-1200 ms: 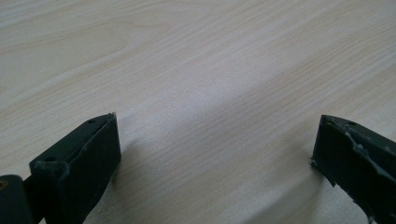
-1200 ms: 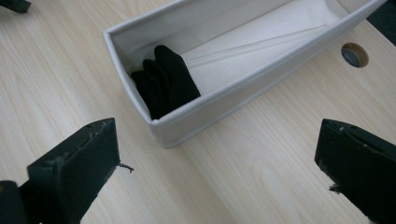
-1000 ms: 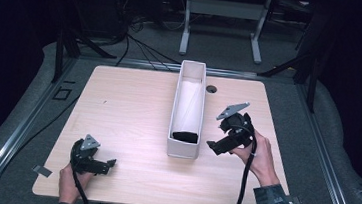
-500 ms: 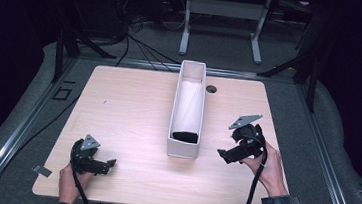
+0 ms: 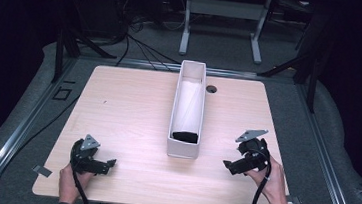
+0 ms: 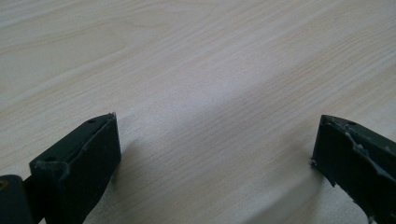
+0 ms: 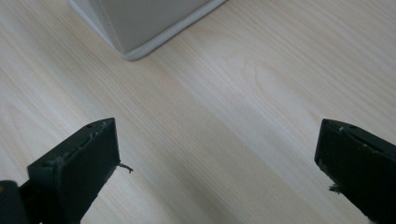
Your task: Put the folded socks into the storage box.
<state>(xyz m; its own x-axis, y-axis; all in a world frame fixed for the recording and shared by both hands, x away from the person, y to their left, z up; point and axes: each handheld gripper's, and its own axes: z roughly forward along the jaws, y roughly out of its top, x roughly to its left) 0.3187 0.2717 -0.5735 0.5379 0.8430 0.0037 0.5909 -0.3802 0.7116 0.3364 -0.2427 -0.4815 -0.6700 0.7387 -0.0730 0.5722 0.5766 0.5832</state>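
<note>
Box (image 5: 188, 108): long, narrow, white, open-topped; stands lengthwise down the middle of the table (image 5: 128, 107). A dark item (image 5: 185, 136) lies inside at the near end; what it is cannot be told.

Right gripper (image 5: 233, 165): held in the person's right hand (image 5: 269, 178), near the box's near right corner but apart from it, jaws pointing toward the box. Jaws spread wide, nothing between them. In the right gripper view the box's lower corner (image 7: 140, 28) stands just ahead of the jaws over bare wood.

Left gripper (image 5: 108, 164): held in the left hand (image 5: 68, 181) at the near left part of the table, well apart from the box. Jaws spread wide, nothing held; bare tabletop (image 6: 210, 93) lies between them.

Change: one second ago the right gripper was at the box's near end, close beside the dark item; it has drawn back to the right and toward the person. Left gripper and box unchanged.

Surface: pale wood-grain tabletop with a round cable hole (image 5: 212, 89) beside the box's far end.

Room: dark; grey carpet, cables (image 5: 139, 45) on the floor, a metal stand (image 5: 222, 15) beyond the table.
</note>
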